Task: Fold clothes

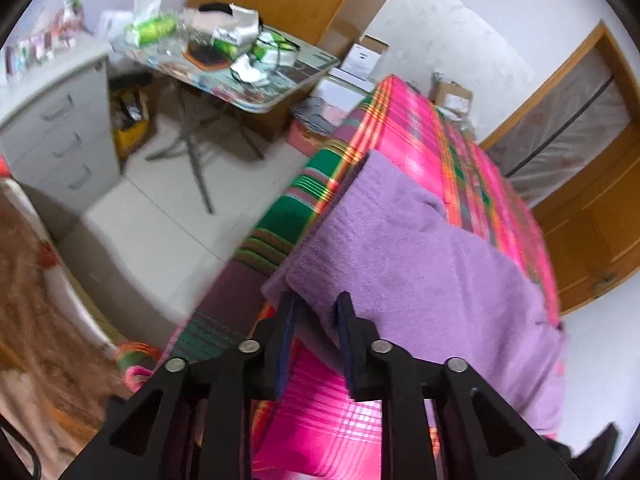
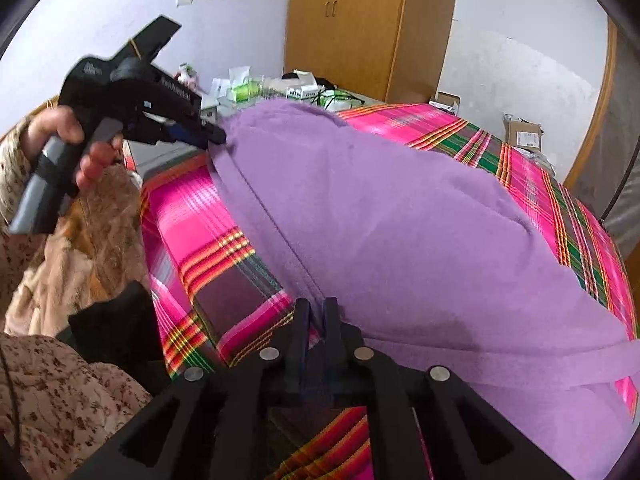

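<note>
A purple fleece garment [image 1: 420,280] [image 2: 380,220] lies in a mound on the pink plaid bed [image 1: 420,128] [image 2: 192,216]. In the left wrist view my left gripper [image 1: 318,312] is at the garment's near corner. Its jaws stand apart with the folded edge between them, and I see no pad pressing on it. In the right wrist view that left gripper [image 2: 214,138], held by a hand [image 2: 60,128], touches the garment's far left edge. My right gripper [image 2: 317,312] is at the near edge, its narrow jaws pinched on the garment's seam.
A folding table [image 1: 276,100] piled with clutter and a white drawer cabinet [image 1: 56,120] stand across the tiled floor [image 1: 160,200]. A wooden wardrobe [image 2: 348,28] and cardboard boxes [image 2: 524,132] line the far wall. A floral sleeve [image 2: 60,392] is at the lower left.
</note>
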